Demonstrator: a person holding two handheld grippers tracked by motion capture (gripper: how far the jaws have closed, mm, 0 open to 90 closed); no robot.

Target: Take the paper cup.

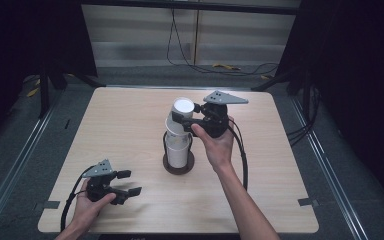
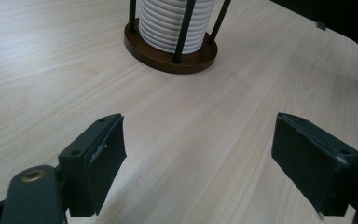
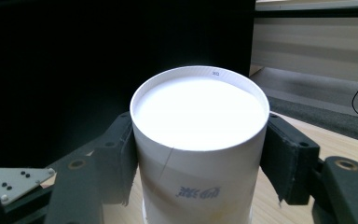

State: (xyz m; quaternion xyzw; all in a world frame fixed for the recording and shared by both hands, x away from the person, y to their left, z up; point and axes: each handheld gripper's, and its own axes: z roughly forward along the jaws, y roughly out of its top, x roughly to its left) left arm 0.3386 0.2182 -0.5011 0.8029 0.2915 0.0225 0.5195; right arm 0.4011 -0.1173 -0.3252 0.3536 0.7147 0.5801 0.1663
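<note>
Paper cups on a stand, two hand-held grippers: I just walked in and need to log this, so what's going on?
A person works at a table with a gripper in each hand. The right gripper has its jaws pressed on both sides of the top cup, which is upside down on a stack of cups in a rod holder with a round brown base. The left gripper rests near the table's front edge, jaws wide open with nothing between them.

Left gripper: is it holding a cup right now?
No. The left gripper stands open over bare table, short of the cup stack.
</note>
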